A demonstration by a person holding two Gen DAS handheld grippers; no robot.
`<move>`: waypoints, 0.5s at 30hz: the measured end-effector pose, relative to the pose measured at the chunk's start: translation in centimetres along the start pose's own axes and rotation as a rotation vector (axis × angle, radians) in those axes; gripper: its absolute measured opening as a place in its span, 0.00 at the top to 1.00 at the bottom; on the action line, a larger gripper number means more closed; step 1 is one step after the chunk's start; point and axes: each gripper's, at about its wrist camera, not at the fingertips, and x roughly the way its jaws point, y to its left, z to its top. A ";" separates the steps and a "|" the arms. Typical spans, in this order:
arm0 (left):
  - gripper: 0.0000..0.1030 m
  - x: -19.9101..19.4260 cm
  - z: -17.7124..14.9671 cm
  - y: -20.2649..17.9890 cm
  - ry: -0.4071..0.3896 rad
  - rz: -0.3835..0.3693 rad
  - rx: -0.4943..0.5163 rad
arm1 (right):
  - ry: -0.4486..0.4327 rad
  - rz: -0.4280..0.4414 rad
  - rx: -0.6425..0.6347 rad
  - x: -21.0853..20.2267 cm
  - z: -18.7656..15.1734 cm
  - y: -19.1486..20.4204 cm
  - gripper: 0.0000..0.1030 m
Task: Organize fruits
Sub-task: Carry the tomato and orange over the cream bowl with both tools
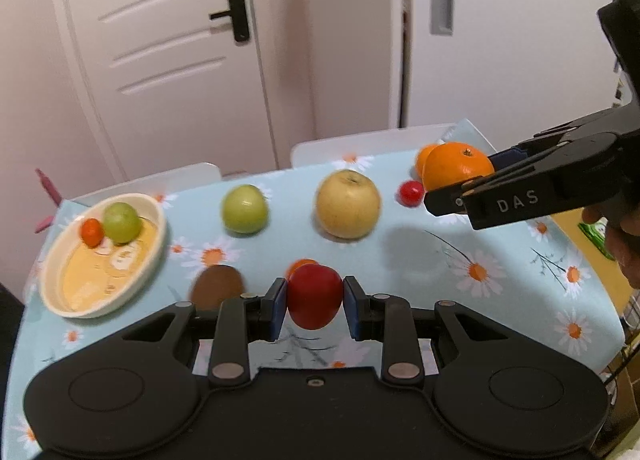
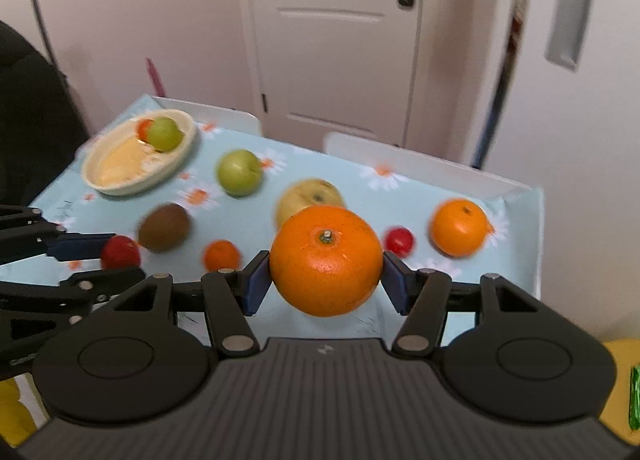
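- Left tongs (image 1: 314,302) clamped on red fruit (image 1: 314,296), held above the bench (image 1: 420,260)
- Right tongs (image 2: 326,278) clamped on big orange (image 2: 326,260), lifted
- Oval dish (image 1: 52,292) far left holds green fruit (image 1: 122,222), small orange one (image 1: 92,232)

Behind the counter's (image 1: 400,256) far edge stands a white panelled door (image 1: 160,60) with a black lever handle (image 1: 236,10). Pale pinkish walls (image 2: 120,20) flank it. Two white chair backs (image 1: 340,148) rise just beyond that edge. A light blue daisy-print cloth (image 2: 360,188) covers the counter. Soft, even light fills the room.
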 end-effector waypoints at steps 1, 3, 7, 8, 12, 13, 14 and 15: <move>0.68 -0.4 0.0 0.5 -0.004 0.009 -0.009 | -0.007 0.008 -0.007 -0.2 0.5 0.7 0.29; 0.68 -1.1 0.0 1.8 -0.009 0.025 -0.032 | -0.018 0.024 -0.019 -0.7 1.4 2.1 0.29; 0.68 -2.6 0.1 4.4 -0.019 0.063 -0.058 | -0.032 0.049 -0.037 -0.8 3.1 4.8 0.28; 0.68 -2.9 0.1 5.1 -0.023 0.072 -0.065 | -0.035 0.054 -0.040 -0.7 3.5 5.4 0.29; 0.68 -3.9 0.4 8.1 -0.036 0.104 -0.078 | -0.038 0.074 -0.048 -0.1 4.9 8.2 0.29; 0.68 -4.0 0.5 8.9 -0.039 0.110 -0.081 | -0.039 0.079 -0.049 0.1 5.3 9.0 0.29; 0.68 -4.2 0.6 9.7 -0.042 0.114 -0.084 | -0.039 0.083 -0.050 0.3 5.6 9.7 0.29; 0.68 -4.3 0.7 10.5 -0.044 0.120 -0.086 | -0.040 0.086 -0.050 0.6 6.0 10.3 0.29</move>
